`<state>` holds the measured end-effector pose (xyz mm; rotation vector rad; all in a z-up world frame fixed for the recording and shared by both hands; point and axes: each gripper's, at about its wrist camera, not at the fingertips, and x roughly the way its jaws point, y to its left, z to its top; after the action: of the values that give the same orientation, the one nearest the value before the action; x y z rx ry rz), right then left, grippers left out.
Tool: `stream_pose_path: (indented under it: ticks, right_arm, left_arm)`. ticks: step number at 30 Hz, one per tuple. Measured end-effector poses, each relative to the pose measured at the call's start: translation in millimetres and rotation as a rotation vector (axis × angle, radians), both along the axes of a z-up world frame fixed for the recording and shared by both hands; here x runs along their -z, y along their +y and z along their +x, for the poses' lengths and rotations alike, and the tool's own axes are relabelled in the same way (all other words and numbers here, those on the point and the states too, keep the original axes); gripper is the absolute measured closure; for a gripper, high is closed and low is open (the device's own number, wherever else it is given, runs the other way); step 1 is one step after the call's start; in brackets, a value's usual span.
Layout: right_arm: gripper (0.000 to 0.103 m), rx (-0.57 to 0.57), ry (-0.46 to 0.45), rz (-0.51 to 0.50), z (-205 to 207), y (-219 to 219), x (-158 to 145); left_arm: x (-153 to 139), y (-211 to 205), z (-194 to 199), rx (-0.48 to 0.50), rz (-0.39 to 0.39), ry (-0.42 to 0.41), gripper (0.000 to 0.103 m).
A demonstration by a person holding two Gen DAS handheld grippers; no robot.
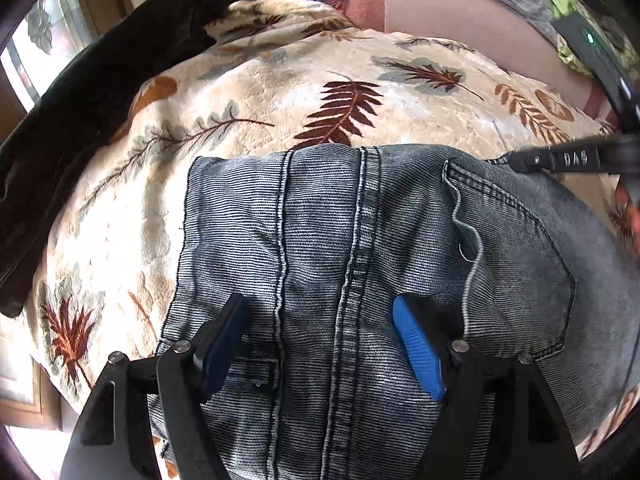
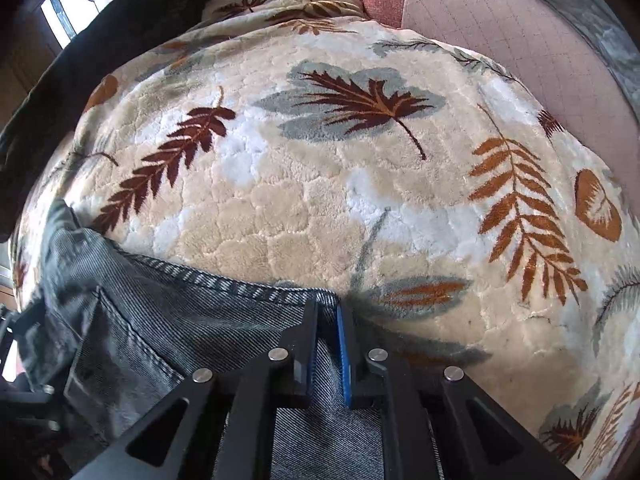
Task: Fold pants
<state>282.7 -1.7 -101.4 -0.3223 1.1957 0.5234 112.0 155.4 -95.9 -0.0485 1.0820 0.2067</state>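
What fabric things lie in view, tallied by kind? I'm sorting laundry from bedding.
Jeans: 1
Leaf-print blanket: 1
Black cloth: 1
Pink quilted cover: 1
Total: 4
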Motion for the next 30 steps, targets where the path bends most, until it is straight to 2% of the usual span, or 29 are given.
stream_pose_path:
  ticks: [4,6,7,8,11,12,13,14,16,17,19,21,23,24,26,28,30]
  right_arm:
    - [0.085,-0.033,-0.032,0.073,-6.9,11.5,-26.8]
    - [0.071,-0.081,0.036,0.115,-10.9,25.1,-26.5]
    - [0.059,-0.114,0.080,0.131,-13.6,34.0,-23.0]
    - [0.056,-0.139,0.088,0.120,-19.6,44.8,-18.3]
    - [0.057,-0.144,0.067,-0.057,-28.9,68.5,11.5]
    - [0.058,-0.143,0.069,-0.079,-29.1,71.4,19.5]
    - [0.058,-0.143,0.064,-0.076,-30.1,72.7,19.4]
    - [0.057,-0.129,0.087,-0.027,-28.9,69.9,14.0]
    - [0.058,-0.114,0.177,0.144,-23.9,59.9,0.0]
    - [0.058,-0.096,0.140,0.130,-22.8,56.9,-6.1]
    - [0.058,-0.124,0.049,0.030,-25.9,59.6,-9.3]
    - [0.059,-0.187,0.099,-0.028,-32.4,67.2,7.0]
    - [0.060,-0.258,0.022,-0.142,-46.8,80.1,21.2]
    - [0.062,-0.249,0.000,-0.159,-49.3,84.2,20.4]
    - [0.089,-0.242,-0.038,-0.177,-51.2,90.0,15.3]
    - [0.092,-0.207,-0.046,-0.174,-46.1,89.8,13.2]
    - [0.092,-0.151,-0.033,-0.129,-33.6,83.9,11.7]
  left_arm:
    - [0.4,0.6,-4.4,-0.017,-0.005,-0.014,0.026]
    - [0.9,1.5,-5.5,-0.015,-0.006,-0.019,0.025]
    - [1.1,2.0,-7.2,-0.015,-0.009,-0.023,0.025]
    - [1.7,2.1,-8.4,-0.012,-0.009,-0.027,0.025]
    - [0.7,1.3,-11.7,-0.006,-0.008,-0.035,0.025]
    - [0.6,1.3,-12.6,-0.003,-0.010,-0.033,0.025]
    - [0.0,1.4,-14.9,0.000,-0.013,-0.039,0.025]
    - [-0.3,2.0,-16.7,0.004,-0.017,-0.045,0.025]
    - [0.2,1.9,-16.4,0.006,-0.018,-0.053,0.025]
    - [0.1,1.3,-16.4,0.005,-0.015,-0.053,0.025]
    - [0.0,0.3,-16.0,0.003,-0.009,-0.054,0.025]
    - [0.3,0.7,-16.1,0.002,-0.010,-0.057,0.025]
    - [1.0,-0.4,-16.2,0.006,-0.003,-0.056,0.025]
    - [0.5,-0.7,-17.3,0.006,0.000,-0.059,0.025]
    - [0.0,-0.2,-17.7,0.005,0.000,-0.063,0.025]
    - [-0.5,0.2,-18.1,0.007,0.001,-0.064,0.025]
    - [-0.2,0.3,-18.5,0.010,0.003,-0.066,0.025]
